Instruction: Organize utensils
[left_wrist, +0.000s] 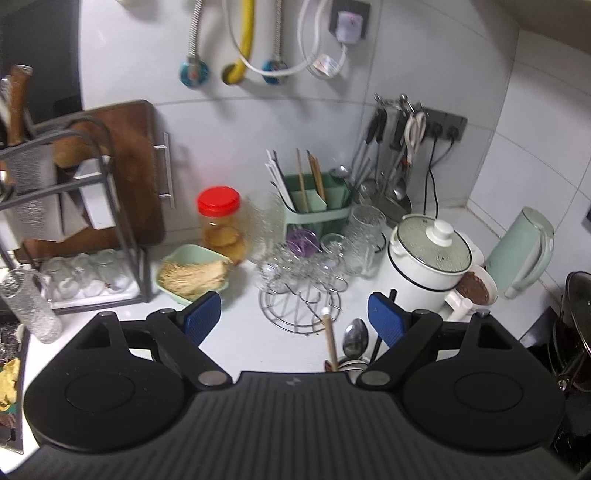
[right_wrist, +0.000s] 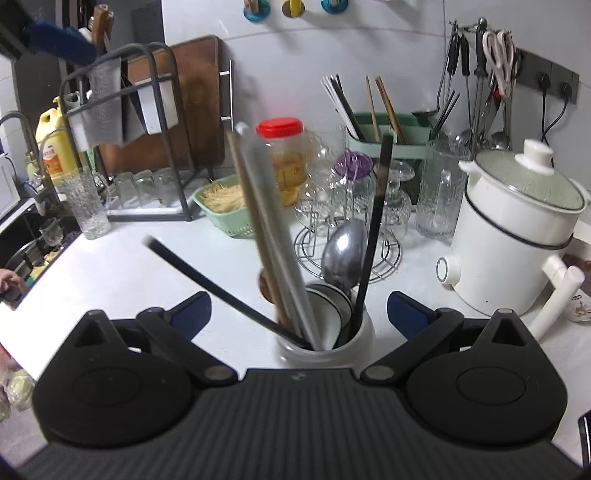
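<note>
Each handheld gripper, the left gripper (left_wrist: 294, 317) and the right gripper (right_wrist: 299, 314), has a black ribbed body, two round black discs, silver pivot screws, angular black linkage arms and blue textured pads (left_wrist: 202, 318) on its fingers.

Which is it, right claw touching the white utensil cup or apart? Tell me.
Apart. The right wrist view shows the right claw wide open, white countertop visible between each pad and the utensil cup.
</note>
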